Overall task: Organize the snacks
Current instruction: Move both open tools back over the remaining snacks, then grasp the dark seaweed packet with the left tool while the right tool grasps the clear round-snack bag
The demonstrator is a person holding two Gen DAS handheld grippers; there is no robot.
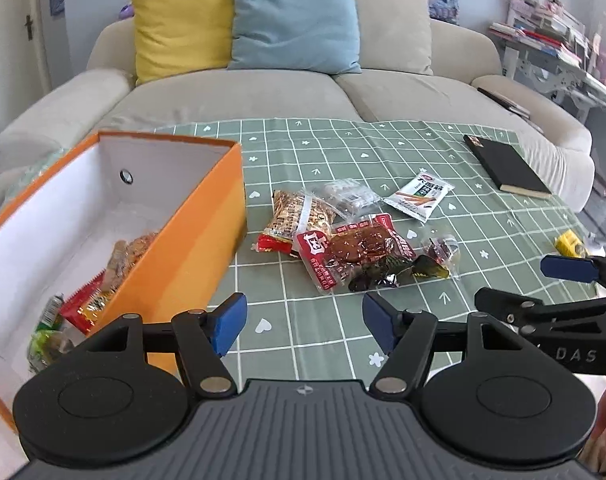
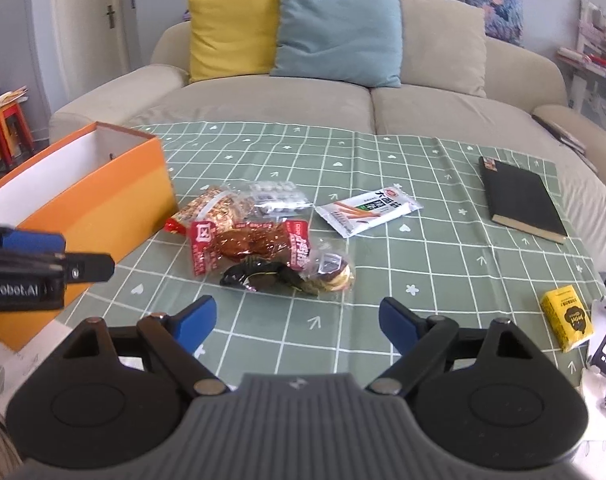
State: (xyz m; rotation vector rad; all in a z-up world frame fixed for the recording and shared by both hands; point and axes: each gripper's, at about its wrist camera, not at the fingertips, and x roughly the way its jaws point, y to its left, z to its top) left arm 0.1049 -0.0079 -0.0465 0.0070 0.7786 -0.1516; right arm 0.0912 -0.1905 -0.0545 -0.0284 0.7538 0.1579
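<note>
**Both grippers wide above the snack pile**

The left gripper (image 1: 305, 326) and right gripper (image 2: 293, 326) tilt downward, blue pads spread, holding nothing. Beyond them crinkly plastic snack packets (image 2: 259, 244) lie heaped on the green checked tablecloth (image 2: 443, 240), beside a rectangular orange cardboard box (image 1: 195, 240) already holding packets. Farther back lies a flat black book (image 2: 521, 200).

Glossy plastic snack packets (image 2: 247, 248), matt cardboard box (image 1: 191, 240), smooth tablecloth (image 2: 443, 248)
</note>
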